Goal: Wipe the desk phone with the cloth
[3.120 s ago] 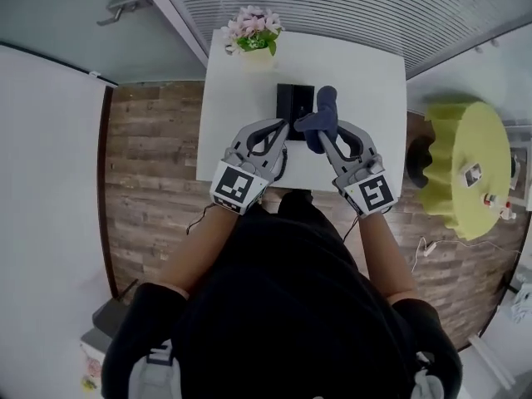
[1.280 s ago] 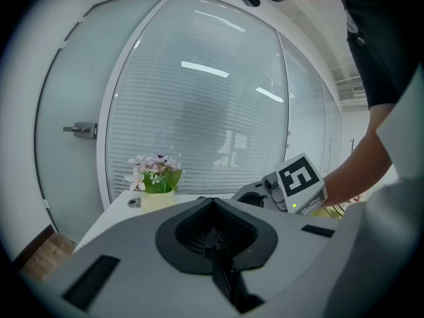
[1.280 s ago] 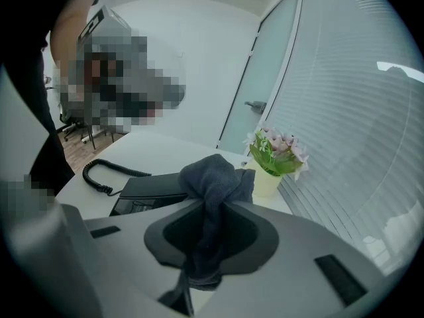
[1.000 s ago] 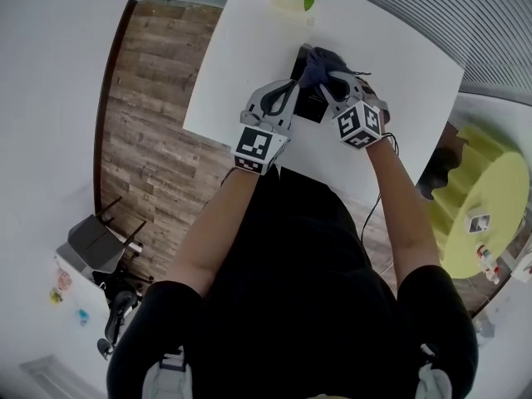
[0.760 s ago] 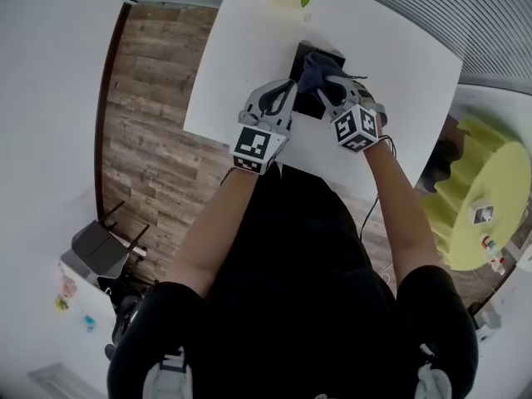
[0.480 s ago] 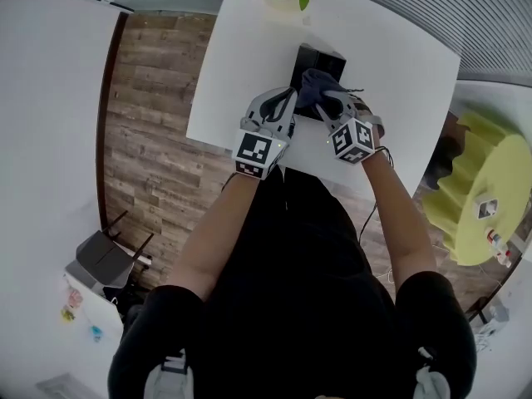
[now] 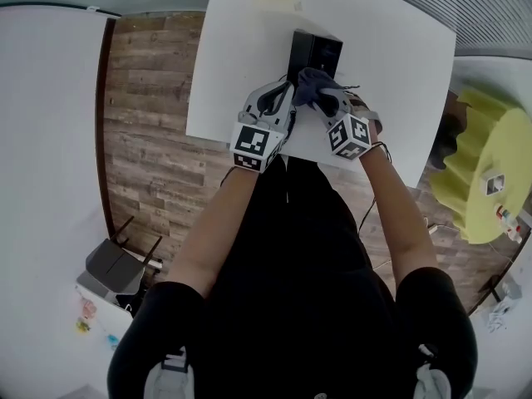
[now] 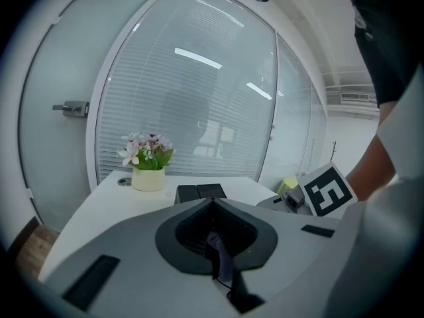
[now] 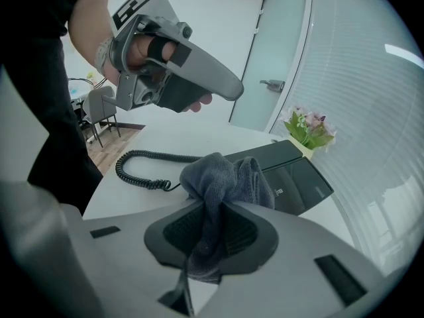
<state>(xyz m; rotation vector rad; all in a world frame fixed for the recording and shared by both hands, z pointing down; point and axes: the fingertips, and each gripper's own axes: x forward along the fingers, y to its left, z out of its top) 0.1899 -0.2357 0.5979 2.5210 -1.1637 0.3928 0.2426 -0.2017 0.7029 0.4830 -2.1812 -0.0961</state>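
Grey cloth [image 9: 228, 174] — I am clamping it in the right gripper [image 9: 212, 207] fingers, just over the desk phone [image 9: 295, 171] on the table [image 7: 391, 65]. I am aiming for flat, overlapping strokes; the left gripper [image 8: 212, 201], fingers together, is hovering alongside.

1. One phone [image 7: 314, 52], with one coiled cord [image 9: 142, 167].
2. One cloth [image 7: 314, 88].
3. Two grippers: the left gripper [image 8: 212, 201] and the right gripper [image 9: 218, 207].
4. Four fingers [image 8: 119, 244] in all, two on each gripper.
5. One flowerpot [image 8: 148, 177].
6. One desk [image 7: 241, 56].
7. One yellow round table [image 7: 490, 181].
8. One door handle [image 8: 69, 108].
9. One person [image 7: 291, 306].
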